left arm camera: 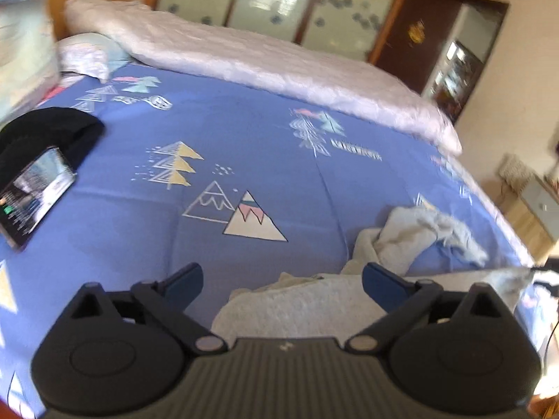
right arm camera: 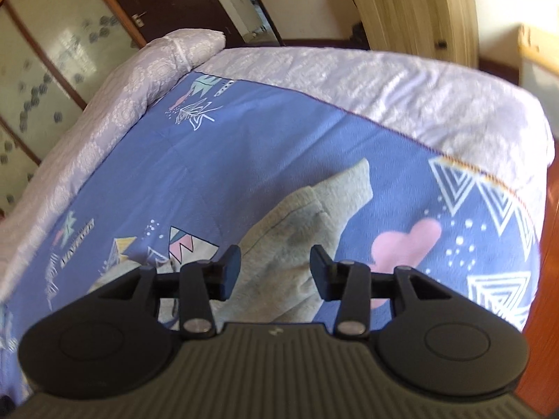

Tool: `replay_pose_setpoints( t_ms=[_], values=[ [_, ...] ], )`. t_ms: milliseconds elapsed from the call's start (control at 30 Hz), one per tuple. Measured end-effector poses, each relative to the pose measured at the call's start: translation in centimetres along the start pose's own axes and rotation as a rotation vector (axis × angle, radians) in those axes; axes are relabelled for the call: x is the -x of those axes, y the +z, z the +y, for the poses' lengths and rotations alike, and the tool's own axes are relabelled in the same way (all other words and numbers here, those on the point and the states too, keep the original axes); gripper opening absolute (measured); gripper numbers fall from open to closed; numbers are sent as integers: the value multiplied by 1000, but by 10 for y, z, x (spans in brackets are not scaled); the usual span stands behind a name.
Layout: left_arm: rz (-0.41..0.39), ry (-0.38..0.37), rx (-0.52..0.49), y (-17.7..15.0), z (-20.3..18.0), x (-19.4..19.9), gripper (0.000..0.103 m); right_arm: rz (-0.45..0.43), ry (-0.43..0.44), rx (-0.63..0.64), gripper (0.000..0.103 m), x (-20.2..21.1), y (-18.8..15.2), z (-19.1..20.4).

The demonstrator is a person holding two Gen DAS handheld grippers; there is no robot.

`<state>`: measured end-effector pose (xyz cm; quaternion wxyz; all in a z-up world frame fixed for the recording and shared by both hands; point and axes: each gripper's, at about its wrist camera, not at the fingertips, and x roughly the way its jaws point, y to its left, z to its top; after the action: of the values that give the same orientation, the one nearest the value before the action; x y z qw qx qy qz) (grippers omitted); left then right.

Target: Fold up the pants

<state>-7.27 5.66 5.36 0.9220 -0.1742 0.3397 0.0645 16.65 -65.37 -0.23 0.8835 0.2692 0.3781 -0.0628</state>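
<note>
Light grey pants (left arm camera: pixel 401 237) lie crumpled on the blue patterned bed cover (left arm camera: pixel 244 132), at the lower right of the left wrist view. My left gripper (left arm camera: pixel 282 279) is open and empty, just above their near edge. In the right wrist view a pant leg (right arm camera: pixel 314 216) stretches away across the blue cover (right arm camera: pixel 244 139). My right gripper (right arm camera: pixel 275 265) is open and empty, with its fingers on either side of the leg and above it.
A phone (left arm camera: pixel 31 192) rests on a black garment (left arm camera: pixel 52 132) at the left. A rolled pale quilt (left arm camera: pixel 279 66) runs along the far side. Pillows (left arm camera: pixel 91 52) sit at the far left. The bed's foot edge (right arm camera: pixel 454 104) drops off at the right.
</note>
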Motion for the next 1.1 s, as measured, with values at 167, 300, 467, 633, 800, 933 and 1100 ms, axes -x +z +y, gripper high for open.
replay_pose_setpoints(
  t_ms=[167,300,467,633,800,933,1100],
  values=[
    [75,-1,-193,-11,-21,-33,66,24,-30,-31,47,-4,3,4],
    [137,23,-288,-32,-34,-43,20,62,-46,-10,48,-16,13,6],
    [62,27,-220,-23,-35,-18,13,92,-92,31,52,-35,14,16],
    [-6,85,-229,2,-48,-11,11,137,-96,1,18,-64,14,19],
    [-72,146,-253,52,-67,-32,10,112,-90,15,5,-74,18,26],
    [-178,224,-280,133,-97,-53,9,56,-20,-17,5,-73,45,48],
    [-395,234,-218,234,-124,-17,8,-124,182,-133,4,-27,103,86]
  ],
)
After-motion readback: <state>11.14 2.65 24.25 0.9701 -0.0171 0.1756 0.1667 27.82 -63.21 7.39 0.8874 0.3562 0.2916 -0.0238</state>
